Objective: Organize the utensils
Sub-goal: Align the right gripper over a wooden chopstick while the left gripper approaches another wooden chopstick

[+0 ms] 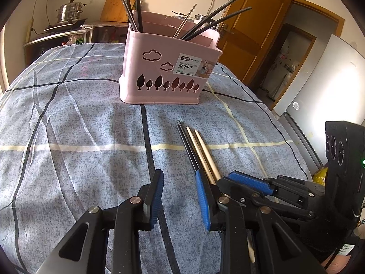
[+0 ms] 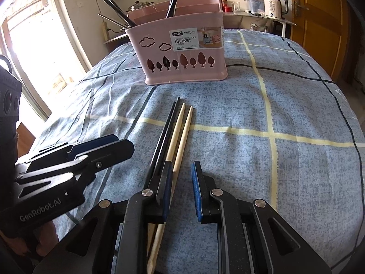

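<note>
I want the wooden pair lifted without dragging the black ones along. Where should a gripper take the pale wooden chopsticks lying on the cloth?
Probably at the near, thick ends of the pale wooden chopsticks, coming from above with the jaws across both sticks. They lie flat, side by side on the blue checked cloth, tapering toward the pink plastic basket. The black chopsticks lie close alongside them, so enter from the free side.

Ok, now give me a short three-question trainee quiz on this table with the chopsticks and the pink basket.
1. How many loose chopsticks lie on the checked cloth?
2. True or false: the pink chopstick basket is empty.
3. What is between the pads of the left gripper? A: a black chopstick. B: a wooden chopstick. C: nothing.

Key:
1. Four: two black, two wooden.
2. False; black and metal chopsticks stand in it.
3. C.
</note>
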A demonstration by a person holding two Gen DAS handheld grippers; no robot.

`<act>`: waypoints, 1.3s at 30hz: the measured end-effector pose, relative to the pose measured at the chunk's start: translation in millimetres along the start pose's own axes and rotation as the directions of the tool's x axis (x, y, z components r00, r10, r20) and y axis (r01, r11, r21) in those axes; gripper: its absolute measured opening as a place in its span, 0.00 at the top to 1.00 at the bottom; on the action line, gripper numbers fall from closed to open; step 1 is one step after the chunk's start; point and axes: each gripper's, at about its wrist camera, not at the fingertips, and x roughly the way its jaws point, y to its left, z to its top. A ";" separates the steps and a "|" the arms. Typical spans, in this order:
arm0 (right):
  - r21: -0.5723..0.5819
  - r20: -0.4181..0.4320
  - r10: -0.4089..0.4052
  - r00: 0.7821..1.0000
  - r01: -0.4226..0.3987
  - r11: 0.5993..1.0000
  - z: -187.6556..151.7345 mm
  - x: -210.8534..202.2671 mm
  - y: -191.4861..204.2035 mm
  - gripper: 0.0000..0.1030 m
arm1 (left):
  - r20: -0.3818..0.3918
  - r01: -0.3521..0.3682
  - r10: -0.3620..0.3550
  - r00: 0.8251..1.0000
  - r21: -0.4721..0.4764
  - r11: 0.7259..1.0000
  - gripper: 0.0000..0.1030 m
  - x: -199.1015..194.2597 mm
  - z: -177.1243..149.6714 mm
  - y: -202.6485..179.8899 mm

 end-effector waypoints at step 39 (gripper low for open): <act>0.044 -0.012 -0.078 0.997 0.078 0.996 -8.3 -17.9 -34.0 0.84 | -0.032 0.039 -0.038 0.999 0.020 0.999 0.72 34.4 34.3 -30.0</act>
